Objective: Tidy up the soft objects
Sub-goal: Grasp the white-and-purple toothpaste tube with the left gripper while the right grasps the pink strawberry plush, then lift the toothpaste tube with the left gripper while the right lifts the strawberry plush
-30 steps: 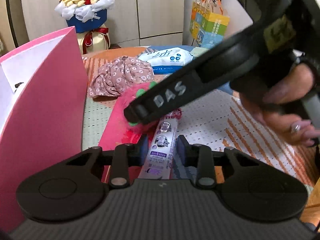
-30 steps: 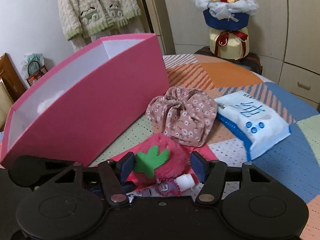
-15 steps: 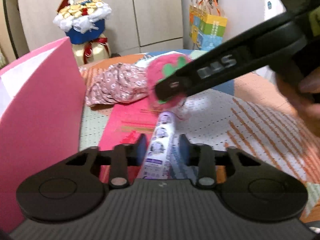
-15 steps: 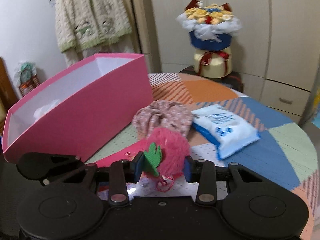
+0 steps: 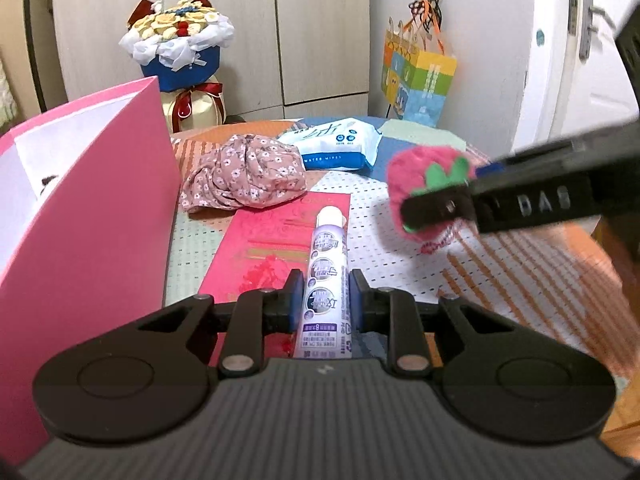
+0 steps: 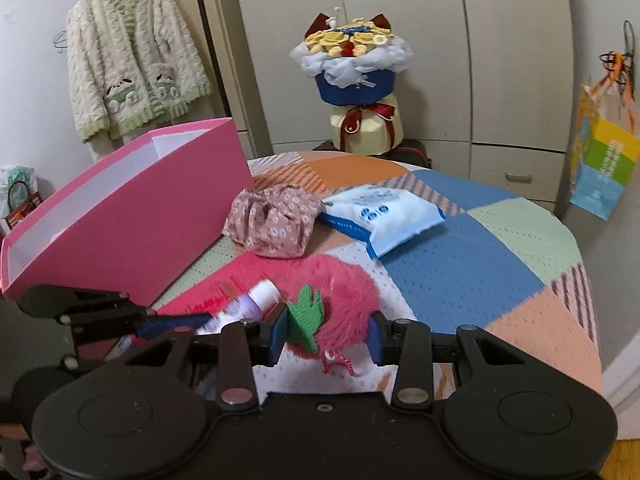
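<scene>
Fuzzy strawberry plush (image 6: pixel 344 304) | right claw (image 6: pixel 326 338) | glossy tube (image 5: pixel 326 284) | left claw (image 5: pixel 325 300)

Black plastic tool (image 5: pixel 326 298) — blue pads, silver pivot screws, ribbed grey body.

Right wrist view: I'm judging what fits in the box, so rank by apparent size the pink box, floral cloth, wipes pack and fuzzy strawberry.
1. pink box, clearly largest.
2. wipes pack, floral cloth and fuzzy strawberry look alike; the strawberry sits nearest the camera, so no firm order.
</scene>
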Motion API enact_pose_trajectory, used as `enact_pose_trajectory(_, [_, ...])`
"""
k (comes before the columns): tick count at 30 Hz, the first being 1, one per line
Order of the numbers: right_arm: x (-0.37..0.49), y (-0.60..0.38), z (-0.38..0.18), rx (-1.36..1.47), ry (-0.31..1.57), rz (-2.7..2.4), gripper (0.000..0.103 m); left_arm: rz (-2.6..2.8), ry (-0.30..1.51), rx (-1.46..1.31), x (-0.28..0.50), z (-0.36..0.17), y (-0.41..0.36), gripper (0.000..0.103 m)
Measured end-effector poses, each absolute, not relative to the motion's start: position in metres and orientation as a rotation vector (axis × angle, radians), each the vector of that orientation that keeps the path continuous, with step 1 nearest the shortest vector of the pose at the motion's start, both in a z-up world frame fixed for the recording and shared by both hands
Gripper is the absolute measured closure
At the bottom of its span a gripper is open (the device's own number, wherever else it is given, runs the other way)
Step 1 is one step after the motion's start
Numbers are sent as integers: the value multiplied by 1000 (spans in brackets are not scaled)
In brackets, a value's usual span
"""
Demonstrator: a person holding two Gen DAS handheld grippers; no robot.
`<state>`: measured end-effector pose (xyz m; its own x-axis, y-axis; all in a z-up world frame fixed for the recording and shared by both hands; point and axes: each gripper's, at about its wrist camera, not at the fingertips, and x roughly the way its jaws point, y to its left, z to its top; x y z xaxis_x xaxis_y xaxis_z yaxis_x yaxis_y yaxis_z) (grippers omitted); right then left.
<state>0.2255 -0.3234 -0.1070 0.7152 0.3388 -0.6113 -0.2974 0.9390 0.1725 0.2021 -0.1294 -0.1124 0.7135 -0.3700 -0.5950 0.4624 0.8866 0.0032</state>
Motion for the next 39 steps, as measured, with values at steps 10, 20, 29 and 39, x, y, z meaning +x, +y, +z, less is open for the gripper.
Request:
enact_pose_trajectory(10, [186, -321, -118, 65, 694, 308, 59, -494, 599, 57, 181, -100, -117, 80])
enact_pose_trajectory(20, [151, -311, -117, 21, 693, 274, 59, -545, 601, -7, 157, -90, -101, 80])
enact_pose_trajectory(29, [127, -302, -111, -15, 691, 265, 59, -602, 644, -65, 147, -85, -83, 80])
enact_pose_trajectory(39, [103, -290, -103, -43, 752, 306, 59, -666, 733, -86, 129, -78, -54, 80])
